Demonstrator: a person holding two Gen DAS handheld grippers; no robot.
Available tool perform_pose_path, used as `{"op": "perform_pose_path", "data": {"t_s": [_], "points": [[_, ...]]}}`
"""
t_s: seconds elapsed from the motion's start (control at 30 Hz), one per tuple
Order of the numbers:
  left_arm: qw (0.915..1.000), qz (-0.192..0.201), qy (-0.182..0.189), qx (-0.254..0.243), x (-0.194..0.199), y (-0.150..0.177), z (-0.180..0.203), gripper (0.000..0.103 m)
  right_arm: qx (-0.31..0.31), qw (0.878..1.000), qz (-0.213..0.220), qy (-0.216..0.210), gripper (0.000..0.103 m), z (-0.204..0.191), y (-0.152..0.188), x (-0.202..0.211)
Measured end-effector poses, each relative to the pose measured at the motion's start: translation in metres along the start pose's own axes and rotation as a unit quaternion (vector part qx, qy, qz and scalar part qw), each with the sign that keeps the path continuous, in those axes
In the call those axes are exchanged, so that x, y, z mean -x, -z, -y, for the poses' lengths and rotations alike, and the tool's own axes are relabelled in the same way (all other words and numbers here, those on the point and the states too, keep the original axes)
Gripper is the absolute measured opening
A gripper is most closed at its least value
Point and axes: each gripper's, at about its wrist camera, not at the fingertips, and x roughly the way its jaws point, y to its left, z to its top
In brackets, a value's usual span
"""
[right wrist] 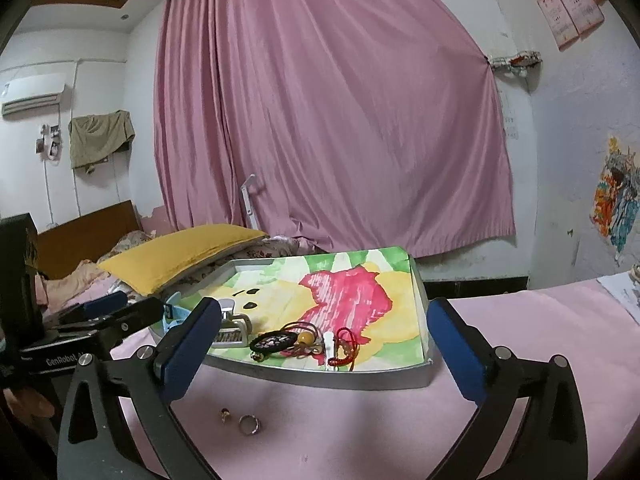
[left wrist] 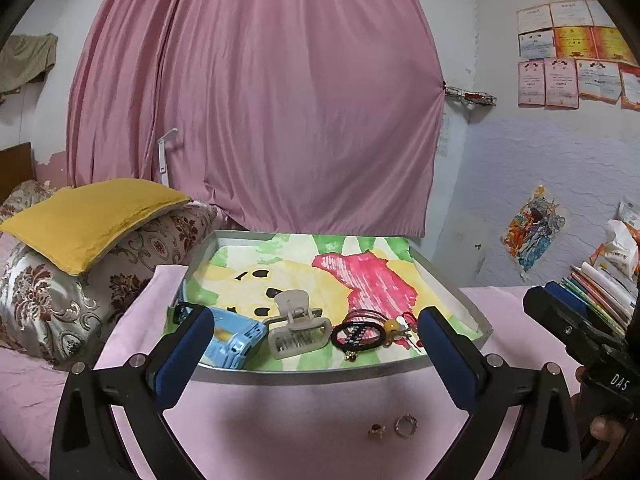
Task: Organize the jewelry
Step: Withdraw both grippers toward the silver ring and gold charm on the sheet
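A grey tray (left wrist: 320, 374) lined with a colourful drawing stands on the pink cloth. In it lie a blue watch (left wrist: 236, 340), a beige hair claw (left wrist: 298, 330), black and red hair ties (left wrist: 360, 332) and a yellow charm on a red cord (left wrist: 396, 326). Two rings lie on the cloth in front of the tray: a silver ring (left wrist: 405, 426) and a small gold ring (left wrist: 376, 432). My left gripper (left wrist: 316, 340) is open and empty above the tray's front edge. My right gripper (right wrist: 324, 332) is open and empty. The tray (right wrist: 320, 378), the silver ring (right wrist: 249, 425) and the gold ring (right wrist: 225, 415) also show in the right wrist view.
A yellow pillow (left wrist: 92, 216) on a floral cushion lies left of the tray. A pink curtain (left wrist: 256, 100) hangs behind. Stacked books (left wrist: 600, 288) sit at the right. The right gripper's body (left wrist: 580, 332) is beside mine at the right.
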Motion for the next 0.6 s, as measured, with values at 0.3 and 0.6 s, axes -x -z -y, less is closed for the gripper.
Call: {"op": "perform_pose_path", "data": {"t_s": [0.3,0.6], "points": [[0.9995,-0.028,-0.002,-0.017,0.011,0.016,-0.009,0.102,0.045,0.998,-0.044,-0.01,0.101,-0.008,0.012,0.007],[0.9942,-0.098,0.014,-0.043,0.004,0.035,-0.009,0.102,0.057,0.988,-0.143,-0.032,0.101,-0.008,0.026,-0.013]]}}
